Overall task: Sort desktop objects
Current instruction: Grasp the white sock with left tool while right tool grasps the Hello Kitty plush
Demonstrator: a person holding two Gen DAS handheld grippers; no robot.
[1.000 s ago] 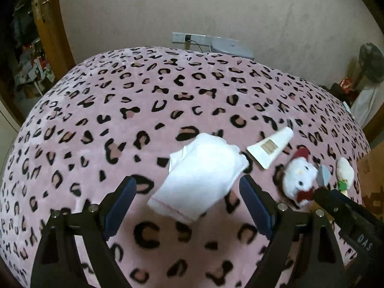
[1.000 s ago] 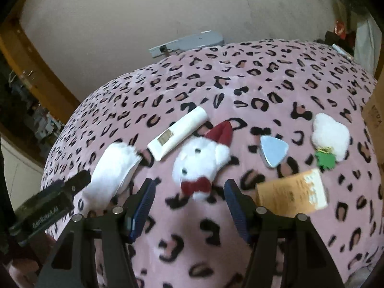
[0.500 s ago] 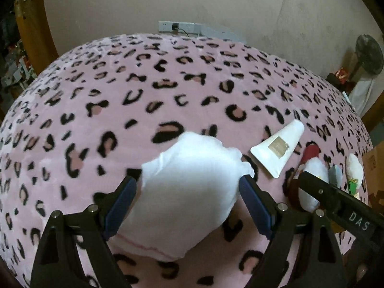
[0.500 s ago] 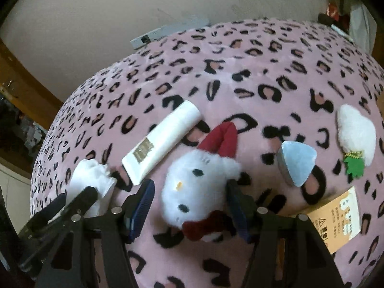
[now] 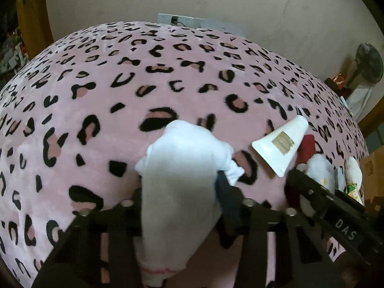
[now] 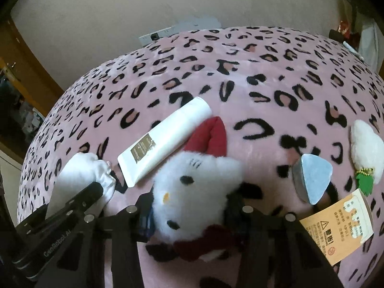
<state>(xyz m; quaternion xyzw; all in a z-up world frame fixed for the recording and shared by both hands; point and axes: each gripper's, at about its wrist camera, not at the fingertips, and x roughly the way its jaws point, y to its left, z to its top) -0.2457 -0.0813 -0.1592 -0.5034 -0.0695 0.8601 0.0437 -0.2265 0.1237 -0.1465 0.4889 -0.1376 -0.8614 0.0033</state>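
Observation:
A white folded cloth lies on the pink leopard-print blanket. My left gripper is closing on it, and its pads pinch the cloth's sides so that it bunches up between them. To its right lies a white tube. In the right wrist view my right gripper is shut on a white cat plush with a red hat, pads pressed into its cheeks. The tube rests against the hat. The left gripper's finger and the cloth show at the left.
Right of the plush lie a grey-blue triangular pad, a small white plush with a green tag and an orange warning card. A power strip sits at the far wall, a fan and a cardboard box at the right.
Both grippers came down onto the blanket. The left jaws, wide around the cloth before, now squeeze it. The right jaws closed onto the cat plush.

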